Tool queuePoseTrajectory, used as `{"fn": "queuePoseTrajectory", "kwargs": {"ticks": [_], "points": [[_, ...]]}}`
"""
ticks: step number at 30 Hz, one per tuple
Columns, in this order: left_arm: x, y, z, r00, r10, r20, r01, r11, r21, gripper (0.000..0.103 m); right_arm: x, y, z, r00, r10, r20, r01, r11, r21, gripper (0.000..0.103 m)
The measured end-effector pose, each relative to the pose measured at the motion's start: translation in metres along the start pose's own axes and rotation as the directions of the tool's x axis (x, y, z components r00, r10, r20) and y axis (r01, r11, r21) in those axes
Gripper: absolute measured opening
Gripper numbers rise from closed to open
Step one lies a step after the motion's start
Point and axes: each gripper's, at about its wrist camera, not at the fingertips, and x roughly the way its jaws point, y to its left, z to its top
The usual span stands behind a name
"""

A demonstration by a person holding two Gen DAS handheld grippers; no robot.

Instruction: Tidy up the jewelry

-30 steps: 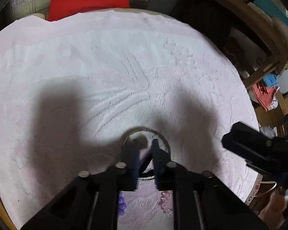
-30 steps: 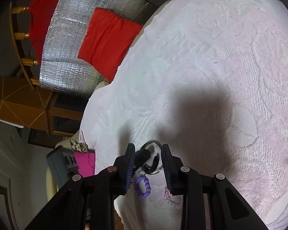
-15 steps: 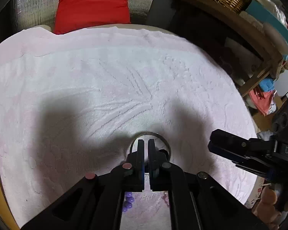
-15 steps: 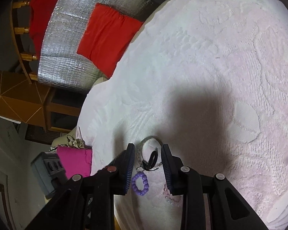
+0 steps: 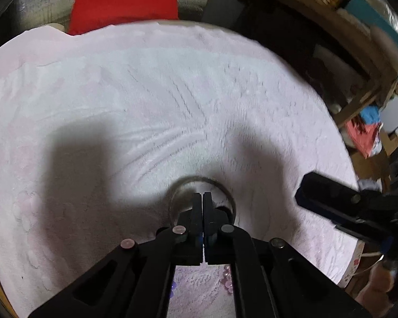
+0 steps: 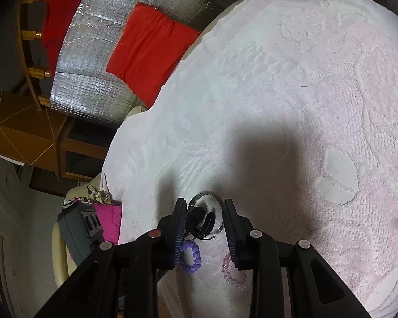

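Left gripper (image 5: 202, 198) fingers pressed together over a metal bangle (image 5: 226, 192); right gripper (image 6: 204, 212) fingers spread above the purple bead bracelet (image 6: 190, 255).

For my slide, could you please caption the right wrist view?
Open right gripper above silver bangle, purple bead bracelet nearby.

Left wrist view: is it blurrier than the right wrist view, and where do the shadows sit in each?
Left wrist view: motion-smeared, towel weave soft, broad shadows either side of the shut left gripper over the metal bangle. Right wrist view: sharper; purple bead bracelet beads distinct, one dark shadow above the open right gripper. Both bend strongly at edges.
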Motion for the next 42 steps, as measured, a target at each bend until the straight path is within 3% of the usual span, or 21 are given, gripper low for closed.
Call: {"fn": "queuePoseTrajectory", "kwargs": {"ticks": [6, 14, 17, 19, 21, 25, 33, 36, 37, 39, 40, 42], "points": [[-0.032, 0.008, 0.003, 0.996, -0.029, 0.086, 0.030, 0.999, -0.011, 0.000, 0.005, 0.001, -0.003, 1.000, -0.016, -0.009, 0.016, 1.000, -0.012, 0.032], [-0.013, 0.010, 0.002, 0.999, 0.009, 0.033, -0.008, 1.000, -0.004, 0.002, 0.004, -0.008, 0.003, 0.999, -0.041, -0.015, 0.041, 0.999, 0.000, 0.032], [-0.020, 0.015, -0.007, 0.999, -0.001, 0.049, 0.001, 1.000, -0.019, 0.014, 0.002, -0.013, 0.008, 0.998, -0.063, -0.026, 0.062, 0.998, -0.015, 0.032], [-0.030, 0.025, -0.020, 0.997, 0.021, 0.070, -0.019, 0.999, -0.028, 0.037, 0.004, -0.017, 0.010, 0.996, -0.082, -0.041, 0.081, 0.996, -0.026, 0.032], [-0.042, 0.038, -0.038, 0.993, 0.075, 0.095, -0.072, 0.997, -0.035, 0.040, 0.008, -0.019, 0.010, 0.995, -0.089, -0.054, 0.087, 0.996, -0.033, 0.032], [-0.052, 0.056, -0.068, 0.990, 0.116, 0.084, -0.113, 0.993, -0.046, 0.040, 0.033, -0.007, 0.004, 0.989, -0.111, -0.098, 0.100, 0.989, -0.106, 0.032], [-0.051, 0.040, -0.084, 0.992, 0.103, 0.069, -0.108, 0.990, 0.086, 0.042, 0.065, 0.009, -0.005, 0.969, -0.241, -0.048, 0.226, 0.951, -0.212, 0.026], [-0.053, 0.027, -0.089, 0.990, 0.103, 0.097, -0.117, 0.982, 0.145, 0.070, 0.063, 0.015, -0.004, 0.975, -0.218, -0.039, 0.206, 0.957, -0.203, 0.028], [-0.053, 0.024, -0.092, 0.988, 0.108, 0.107, -0.125, 0.979, 0.161, 0.072, 0.063, 0.016, -0.004, 0.978, -0.207, -0.042, 0.194, 0.959, -0.205, 0.030], [-0.050, 0.017, -0.097, 0.989, 0.103, 0.106, -0.122, 0.973, 0.194, 0.072, 0.066, 0.024, -0.007, 0.978, -0.203, -0.047, 0.187, 0.954, -0.235, 0.046], [-0.047, 0.014, -0.098, 0.990, 0.105, 0.100, -0.123, 0.971, 0.205, 0.072, 0.068, 0.028, -0.009, 0.978, -0.206, -0.045, 0.188, 0.949, -0.254, 0.061], [-0.038, 0.013, -0.098, 0.988, 0.129, 0.088, -0.145, 0.966, 0.212, 0.072, 0.073, 0.037, -0.015, 0.976, -0.211, -0.046, 0.187, 0.934, -0.303, 0.065]]}}
